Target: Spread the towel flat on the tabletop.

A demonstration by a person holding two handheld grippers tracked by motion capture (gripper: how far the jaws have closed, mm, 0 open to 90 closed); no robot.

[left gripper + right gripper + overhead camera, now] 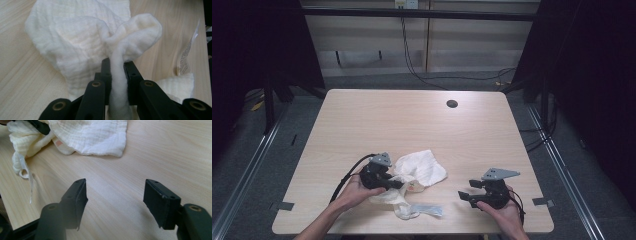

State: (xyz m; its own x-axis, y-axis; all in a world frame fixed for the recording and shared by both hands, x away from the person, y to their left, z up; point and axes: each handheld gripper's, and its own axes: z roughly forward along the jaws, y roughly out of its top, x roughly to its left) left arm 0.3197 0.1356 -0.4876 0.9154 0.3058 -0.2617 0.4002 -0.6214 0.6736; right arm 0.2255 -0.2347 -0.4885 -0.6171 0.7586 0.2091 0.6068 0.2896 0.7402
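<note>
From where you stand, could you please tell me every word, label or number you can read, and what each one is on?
No text can be read.
Care tag on the white cloth: rows of fine print, too small and blurred to read.
Small orange mark on the cloth: blurred, no letters to make out.
Grippers and table: no markings seen.

One white muslin cloth [419,170] lies on one wooden worktop [412,120], beside one clear plastic wrapper [427,209]; two tongs, left [398,184] and right [463,189].
</note>
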